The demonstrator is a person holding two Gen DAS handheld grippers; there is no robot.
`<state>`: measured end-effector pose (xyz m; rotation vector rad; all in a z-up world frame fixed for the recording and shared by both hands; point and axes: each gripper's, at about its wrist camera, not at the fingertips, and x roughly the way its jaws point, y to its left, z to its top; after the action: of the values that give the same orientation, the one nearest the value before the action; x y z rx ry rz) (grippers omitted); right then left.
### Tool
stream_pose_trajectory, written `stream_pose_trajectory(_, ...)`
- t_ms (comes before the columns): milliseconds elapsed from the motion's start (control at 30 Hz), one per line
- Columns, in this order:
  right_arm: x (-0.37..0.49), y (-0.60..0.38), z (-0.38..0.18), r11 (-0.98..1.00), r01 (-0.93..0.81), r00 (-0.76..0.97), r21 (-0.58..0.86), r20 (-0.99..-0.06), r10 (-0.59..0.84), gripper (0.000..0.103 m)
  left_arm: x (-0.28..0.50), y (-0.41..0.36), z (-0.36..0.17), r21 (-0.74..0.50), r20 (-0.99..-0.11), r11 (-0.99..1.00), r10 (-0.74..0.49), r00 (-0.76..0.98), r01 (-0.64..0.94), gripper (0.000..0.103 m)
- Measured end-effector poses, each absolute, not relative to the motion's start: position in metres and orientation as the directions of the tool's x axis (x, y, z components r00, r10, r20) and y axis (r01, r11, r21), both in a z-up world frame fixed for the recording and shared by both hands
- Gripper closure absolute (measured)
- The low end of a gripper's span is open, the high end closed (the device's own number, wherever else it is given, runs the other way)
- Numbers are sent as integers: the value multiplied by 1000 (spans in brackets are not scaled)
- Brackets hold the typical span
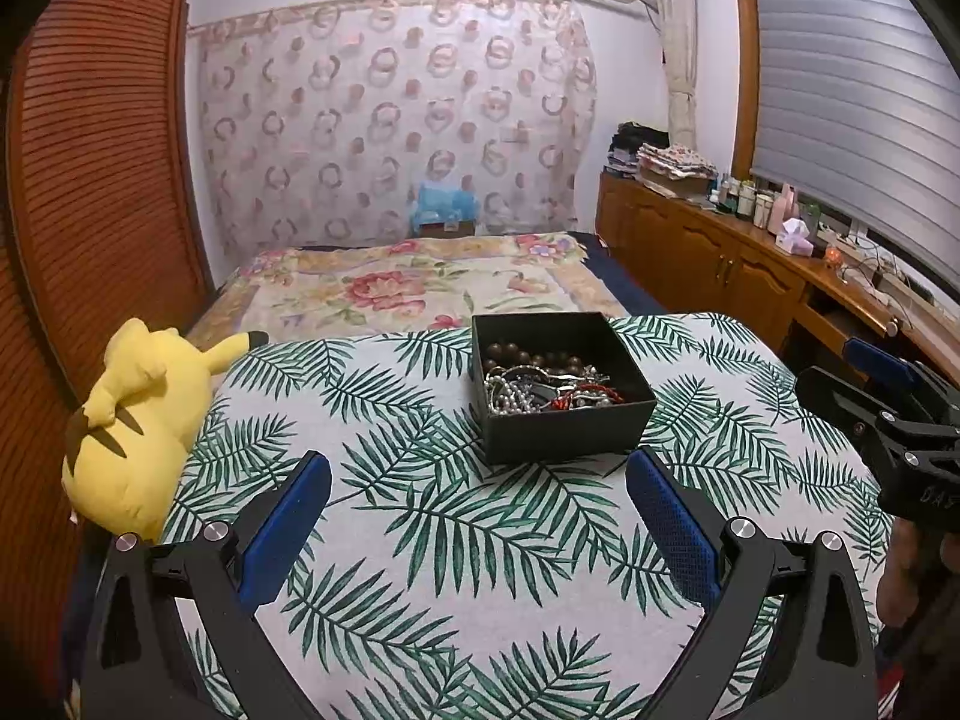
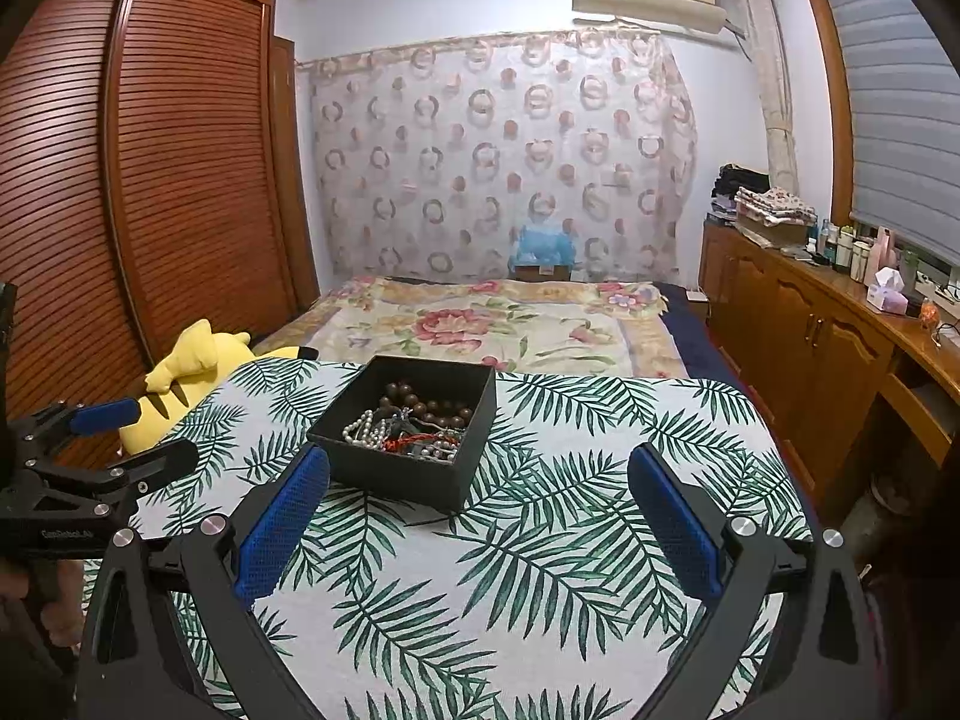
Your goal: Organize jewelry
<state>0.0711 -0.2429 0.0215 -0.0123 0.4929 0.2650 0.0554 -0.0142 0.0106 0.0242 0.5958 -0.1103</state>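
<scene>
A black open box [image 1: 564,438] stands on the leaf-print cloth [image 1: 420,540]. It holds a tangle of jewelry [image 1: 540,384]: brown wooden beads, pearl strands, a red cord. It also shows in the right wrist view [image 2: 414,480] with the jewelry [image 2: 414,426] inside. My left gripper [image 1: 477,474] is open and empty, just short of the box. My right gripper [image 2: 480,468] is open and empty, with the box beside its left finger. Each gripper shows at the edge of the other's view: the right one [image 1: 888,396] and the left one [image 2: 138,438].
A yellow plush toy [image 1: 132,426] lies at the cloth's left edge, also seen in the right wrist view [image 2: 186,378]. A bed with a floral blanket [image 1: 408,288] lies beyond. A wooden cabinet [image 1: 720,258] with bottles runs along the right. A slatted wardrobe [image 1: 102,150] is on the left.
</scene>
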Motion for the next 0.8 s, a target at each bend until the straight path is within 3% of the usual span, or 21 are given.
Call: stream_pose_trajectory(800, 71, -245, 20, 966, -253, 848, 52, -469, 247, 2, 49, -19, 20, -22, -545, 994, -101, 832, 106, 8)
